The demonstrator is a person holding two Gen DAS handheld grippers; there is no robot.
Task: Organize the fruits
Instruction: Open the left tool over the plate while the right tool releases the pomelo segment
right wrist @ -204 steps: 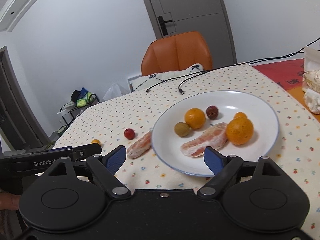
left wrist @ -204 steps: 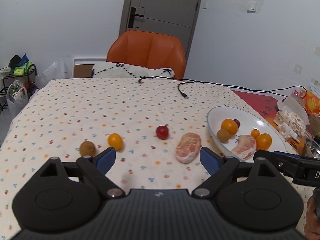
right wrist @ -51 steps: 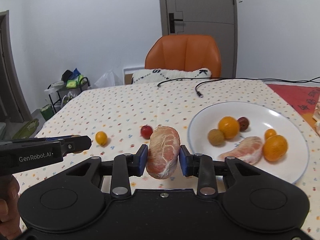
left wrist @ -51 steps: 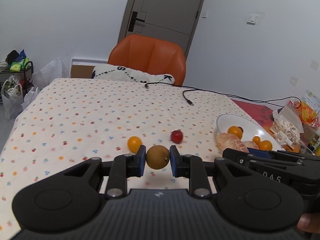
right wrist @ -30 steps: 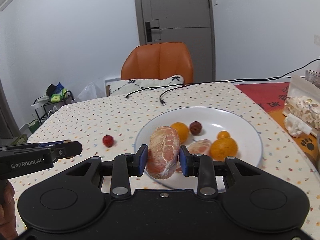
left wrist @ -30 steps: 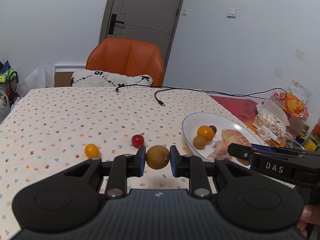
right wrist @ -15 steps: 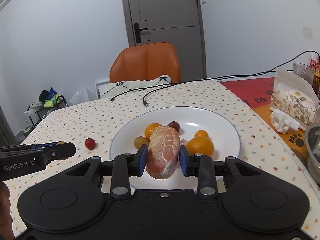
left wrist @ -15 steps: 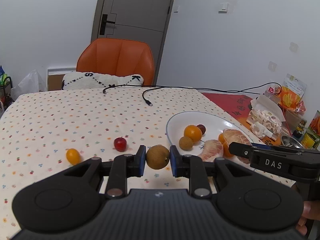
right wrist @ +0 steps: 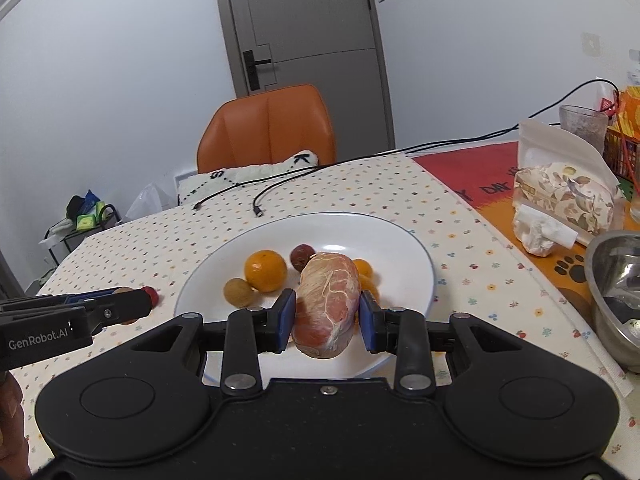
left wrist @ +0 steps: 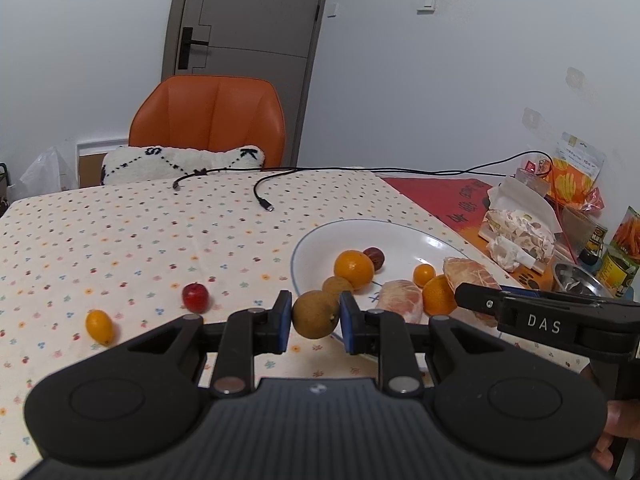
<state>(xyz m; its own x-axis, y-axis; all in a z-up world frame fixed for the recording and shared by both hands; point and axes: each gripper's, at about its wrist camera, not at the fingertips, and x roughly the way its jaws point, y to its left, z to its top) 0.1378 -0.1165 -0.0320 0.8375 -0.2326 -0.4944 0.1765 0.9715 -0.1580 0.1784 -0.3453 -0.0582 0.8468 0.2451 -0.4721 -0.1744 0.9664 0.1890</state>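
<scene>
Mostly gathered already: on the white plate [right wrist: 416, 248] lay a big orange [right wrist: 265, 271], a brown fruit [right wrist: 238, 292], a dark red one [right wrist: 301, 256], small oranges and a peeled citrus piece [left wrist: 401, 299]. Left out on the tablecloth [left wrist: 120, 232]: a red fruit [left wrist: 195, 297] and a small orange one [left wrist: 99, 325]. Left tongs [left wrist: 315, 323] clamped on a brown round fruit [left wrist: 315, 313] just short of the rim; right tongs [right wrist: 328, 322] closed around a peeled citrus segment [right wrist: 327, 304] above the plate. Read on the tongs: "DAS", "GenRobot.AI".

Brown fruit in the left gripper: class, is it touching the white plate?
Cannot tell. In the left wrist view the brown fruit, clamped in the left gripper, overlaps the plate's near rim, hiding any gap.
</scene>
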